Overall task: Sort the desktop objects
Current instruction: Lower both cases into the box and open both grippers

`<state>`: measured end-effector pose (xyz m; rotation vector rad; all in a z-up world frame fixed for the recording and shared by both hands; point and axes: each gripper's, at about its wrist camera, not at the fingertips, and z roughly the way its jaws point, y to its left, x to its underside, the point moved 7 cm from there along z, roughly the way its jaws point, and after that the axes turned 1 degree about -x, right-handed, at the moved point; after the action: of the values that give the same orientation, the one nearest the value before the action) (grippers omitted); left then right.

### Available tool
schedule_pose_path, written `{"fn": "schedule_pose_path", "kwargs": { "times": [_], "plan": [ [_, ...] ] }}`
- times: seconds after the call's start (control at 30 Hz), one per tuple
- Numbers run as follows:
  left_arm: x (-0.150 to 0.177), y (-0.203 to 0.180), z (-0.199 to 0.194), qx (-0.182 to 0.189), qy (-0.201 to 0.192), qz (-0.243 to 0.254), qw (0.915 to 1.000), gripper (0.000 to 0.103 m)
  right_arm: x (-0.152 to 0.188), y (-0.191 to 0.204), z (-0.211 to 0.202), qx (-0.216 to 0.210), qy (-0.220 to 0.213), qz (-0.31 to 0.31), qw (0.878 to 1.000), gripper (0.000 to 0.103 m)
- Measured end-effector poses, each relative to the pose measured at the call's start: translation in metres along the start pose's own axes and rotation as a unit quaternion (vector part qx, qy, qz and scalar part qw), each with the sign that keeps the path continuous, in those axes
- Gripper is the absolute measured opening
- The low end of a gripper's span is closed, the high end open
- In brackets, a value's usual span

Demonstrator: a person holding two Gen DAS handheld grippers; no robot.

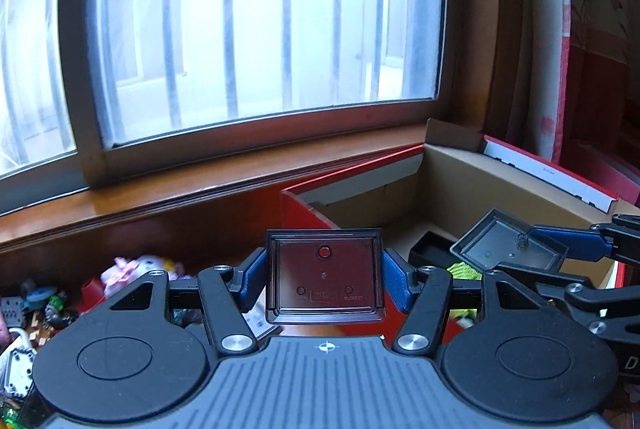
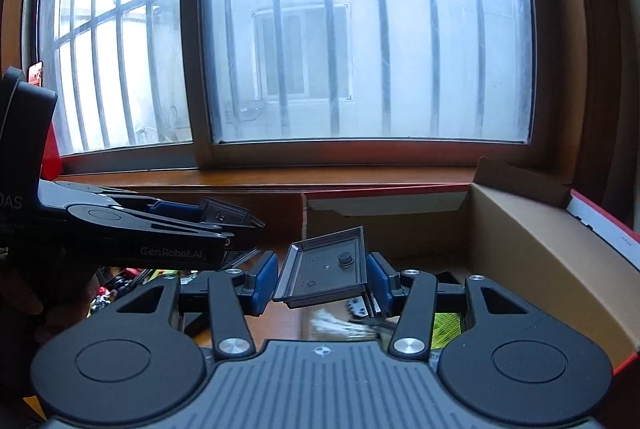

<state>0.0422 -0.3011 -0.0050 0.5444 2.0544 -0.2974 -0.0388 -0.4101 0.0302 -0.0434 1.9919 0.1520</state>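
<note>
Going left to right: way over on the left of the desk [image 1: 248, 229] there's the unsorted pile of small toys [image 1: 52, 305], with a pink plush thing [image 1: 136, 269] sitting among figurines, all a bit blurry.

Next up is our left claw [image 1: 324, 283], and it's pinching a smoky translucent brown plastic tray [image 1: 325, 281] square between its blue pads [image 1: 254, 281]. The tray stands nearly upright facing the camera, held by its two side edges, which we'd guess keeps it steady for carrying.

Just right of that is our right claw [image 2: 322, 277], also clamped on something: a dark grey rectangular plastic tray with a little knob [image 2: 326, 267]. This one's tilted, left edge dipping lower, and the pads grip its sides. From the left camera it hangs right over the box opening.

Furthest right is the open cardboard box with red outer walls [image 2: 520, 237], tucked under the wooden windowsill [image 1: 120, 205]. Inside we can see a black tray [image 1: 430, 249] and something neon green [image 1: 464, 271], so it looks like the drop-off spot for this kind of piece.

Our read: both trays are up in the air, off the desk, the grey one above the box and the brown one just short of its red wall. Neither is let go yet.
</note>
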Motion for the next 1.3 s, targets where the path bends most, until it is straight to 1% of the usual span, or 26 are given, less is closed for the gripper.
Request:
{"fn": "schedule_pose_path", "kwargs": {
  "times": [0.3,0.5,0.73,0.93,1.03,1.2,1.3],
  "plan": [
    [-0.029,-0.032,0.031,-0.004,-0.004,0.001,1.0,0.06,-0.016,-0.049,0.005,-0.009,-0.013,-0.009,1.0,0.051],
    [-0.044,-0.047,0.057,-0.006,0.006,0.001,1.0,0.06,-0.028,-0.092,0.014,-0.007,-0.02,0.01,1.0,0.051],
    [-0.054,-0.065,0.088,-0.004,0.02,0.016,0.9997,0.06,-0.032,-0.126,0.033,-0.005,-0.013,0.027,1.0,0.051],
    [-0.053,-0.077,0.119,0.002,0.045,0.024,0.9987,0.06,-0.03,-0.146,0.058,-0.005,0.008,0.053,0.999,0.051],
    [-0.05,-0.08,0.133,0.005,0.061,0.031,0.9976,0.06,-0.023,-0.156,0.072,0.004,0.023,0.069,0.997,0.051],
    [-0.058,-0.087,0.155,0.011,0.078,0.048,0.9958,0.06,-0.015,-0.172,0.091,0.006,0.053,0.103,0.993,0.051],
    [-0.055,-0.091,0.165,0.016,0.091,0.055,0.9942,0.06,-0.012,-0.181,0.099,0.007,0.067,0.126,0.99,0.051]
  ]
}}
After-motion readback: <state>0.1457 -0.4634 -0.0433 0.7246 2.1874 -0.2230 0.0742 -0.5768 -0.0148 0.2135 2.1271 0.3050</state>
